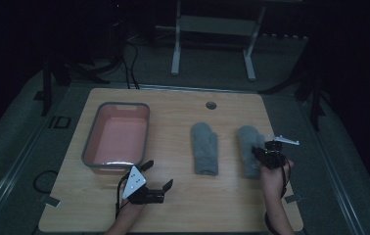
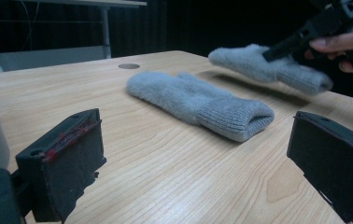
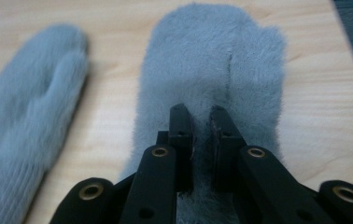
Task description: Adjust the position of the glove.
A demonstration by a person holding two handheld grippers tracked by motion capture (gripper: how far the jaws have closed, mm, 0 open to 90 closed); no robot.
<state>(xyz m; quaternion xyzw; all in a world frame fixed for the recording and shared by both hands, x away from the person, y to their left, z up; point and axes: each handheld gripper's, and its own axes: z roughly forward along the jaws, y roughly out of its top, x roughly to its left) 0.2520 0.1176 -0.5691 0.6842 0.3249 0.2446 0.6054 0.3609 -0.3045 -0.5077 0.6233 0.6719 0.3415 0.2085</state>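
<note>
1. R gripper at table's 4 o'clock: jaws clenched on the right grey mitten, pinching a fold of its fleece near the cuff end; in the right gripper view the pads are nearly together w/ fabric between them.
2. Held mitten is lifted off the wooden table: left gripper view shows it hanging above the top w/ a shadow under it, tip pointing twd 12.
3. Second grey mitten lies flat at table centre, just to 9 o'clock of the held one, not touching it; ribbed cuff twd 6, rounded tip twd 12.
4. L gripper at table's 7 o'clock, released: jaws wide apart, nothing between, low over bare wood.
5. Pink tub w/ grey rim at table's 10 o'clock, right by the L gripper's 11.
6. Small round cable hole at table's 12 o'clock edge.
</note>
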